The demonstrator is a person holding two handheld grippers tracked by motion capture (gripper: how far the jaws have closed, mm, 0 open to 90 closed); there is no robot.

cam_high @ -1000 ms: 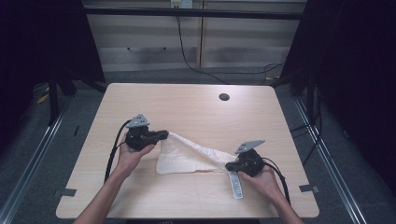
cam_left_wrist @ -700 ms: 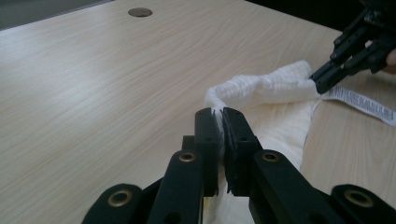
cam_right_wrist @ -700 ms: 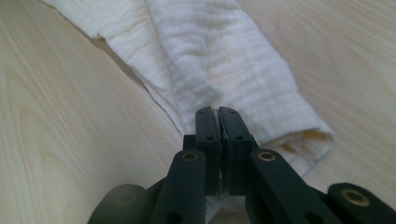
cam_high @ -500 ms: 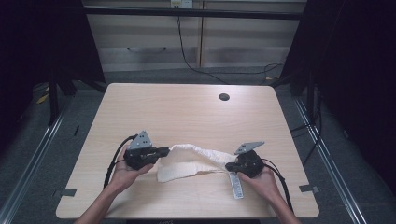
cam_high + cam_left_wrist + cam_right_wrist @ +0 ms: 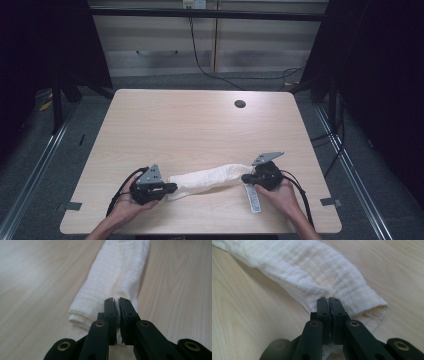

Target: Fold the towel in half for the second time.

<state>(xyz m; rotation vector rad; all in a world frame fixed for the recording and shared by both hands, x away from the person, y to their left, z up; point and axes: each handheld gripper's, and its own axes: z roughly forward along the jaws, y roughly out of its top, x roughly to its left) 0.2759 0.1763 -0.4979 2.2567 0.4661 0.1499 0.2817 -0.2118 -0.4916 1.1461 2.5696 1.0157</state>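
A white label strip [image 5: 254, 198] with dark print hangs from the right end of the cloth [image 5: 207, 179] and lies flat on the desk [image 5: 200, 125]; its writing is too small to read. The cloth, white and folded into a long narrow band, lies near the desk's front edge, running from front left up toward the right. The left gripper [image 5: 170, 188] has its jaws pressed together on the cloth's left end; in the left gripper view [image 5: 117, 305] a thin layer of fabric sits pinched between them, with the folded layers stacked just beside. The right gripper [image 5: 245, 177] pinches the cloth's right end the same way, its jaws [image 5: 328, 302] pressed shut on the fabric beside an open fold. Both hands rest close to the front edge, leaving little room there, while the middle and back of the desk lie open. A dark round hole [image 5: 240, 104] sits near the back right corner, well apart from the cloth.
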